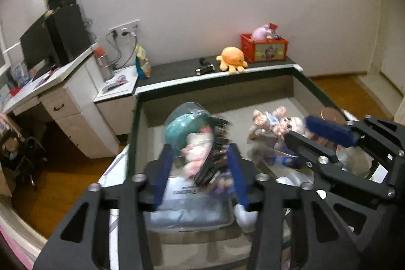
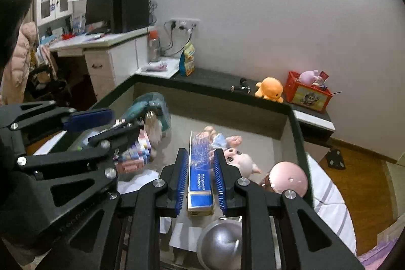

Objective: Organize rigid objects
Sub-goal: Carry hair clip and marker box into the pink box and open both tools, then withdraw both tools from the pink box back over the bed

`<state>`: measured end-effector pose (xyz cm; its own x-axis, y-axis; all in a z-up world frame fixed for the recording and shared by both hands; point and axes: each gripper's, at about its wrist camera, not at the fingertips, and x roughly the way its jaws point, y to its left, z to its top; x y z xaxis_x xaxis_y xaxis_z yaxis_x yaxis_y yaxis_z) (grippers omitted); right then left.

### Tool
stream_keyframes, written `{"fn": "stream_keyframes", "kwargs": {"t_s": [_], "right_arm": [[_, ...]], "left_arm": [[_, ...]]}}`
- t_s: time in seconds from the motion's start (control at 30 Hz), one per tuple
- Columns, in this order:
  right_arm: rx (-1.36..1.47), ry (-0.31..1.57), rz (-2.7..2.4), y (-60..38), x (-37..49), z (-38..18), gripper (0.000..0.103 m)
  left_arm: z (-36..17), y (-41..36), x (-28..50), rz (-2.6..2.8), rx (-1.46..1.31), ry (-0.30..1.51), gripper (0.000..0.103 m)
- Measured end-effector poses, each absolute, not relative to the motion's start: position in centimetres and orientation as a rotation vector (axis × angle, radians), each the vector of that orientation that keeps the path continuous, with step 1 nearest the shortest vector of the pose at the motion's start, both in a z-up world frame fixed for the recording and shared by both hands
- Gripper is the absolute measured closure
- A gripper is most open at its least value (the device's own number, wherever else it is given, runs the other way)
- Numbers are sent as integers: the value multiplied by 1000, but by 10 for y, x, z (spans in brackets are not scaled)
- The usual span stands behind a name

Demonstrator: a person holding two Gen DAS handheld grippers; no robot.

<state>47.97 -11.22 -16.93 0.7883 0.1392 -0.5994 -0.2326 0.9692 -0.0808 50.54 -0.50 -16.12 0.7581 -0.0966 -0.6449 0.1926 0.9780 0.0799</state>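
The right gripper holds its blue ribbed pads either side of a long, narrow blue-and-gold cardboard box that runs lengthwise between them; slim gaps show on both sides, so whether the pads actually press the box cannot be told. The left gripper hangs with its fingers spread apart over a blurred jumble in the grey-lined, dark-rimmed tray, a teal round bowl and pink packets showing between them without being clasped. A pale pink ball and a pink pig plush toy lie just right of the box.
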Motion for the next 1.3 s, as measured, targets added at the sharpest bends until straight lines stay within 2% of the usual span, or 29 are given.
{"fn": "stream_keyframes", "kwargs": {"t_s": [0.07, 0.13, 0.17, 0.23, 0.37, 0.53, 0.83, 1.0, 1.03, 1.07, 1.1, 1.3], "right_arm": [[-138, 612, 168, -116, 474, -161, 49], [-108, 587, 143, -122, 468, -151, 34], [-89, 575, 140, -126, 462, -144, 27], [-55, 546, 141, -131, 449, -130, 21], [-47, 478, 158, -130, 408, -98, 19], [-54, 399, 170, -125, 348, -70, 15], [-85, 231, 94, -111, 231, -49, 15], [-87, 162, 40, -105, 178, -44, 14], [-82, 161, 35, -107, 171, -43, 11], [-75, 157, 31, -107, 164, -42, 2], [-63, 147, 28, -109, 157, -41, 0], [-37, 121, 36, -110, 130, -37, 0]], "left_arm": [[-150, 4, 497, -148, 117, 663, 43], [-139, 11, 486, -140, 98, 634, 30], [-131, 13, 478, -136, 85, 616, 27], [-117, 18, 460, -135, 66, 570, 20], [-87, 25, 409, -108, 63, 459, 14], [-60, 37, 339, -52, 61, 325, 0], [-45, 45, 212, -23, 62, 149, 0], [-40, 49, 177, -56, 31, 150, 0], [-39, 50, 170, -56, 32, 145, 0], [-38, 50, 166, -53, 32, 140, 0], [-37, 50, 161, -57, 39, 141, 0], [-36, 45, 142, -25, 68, 131, 0]]}}
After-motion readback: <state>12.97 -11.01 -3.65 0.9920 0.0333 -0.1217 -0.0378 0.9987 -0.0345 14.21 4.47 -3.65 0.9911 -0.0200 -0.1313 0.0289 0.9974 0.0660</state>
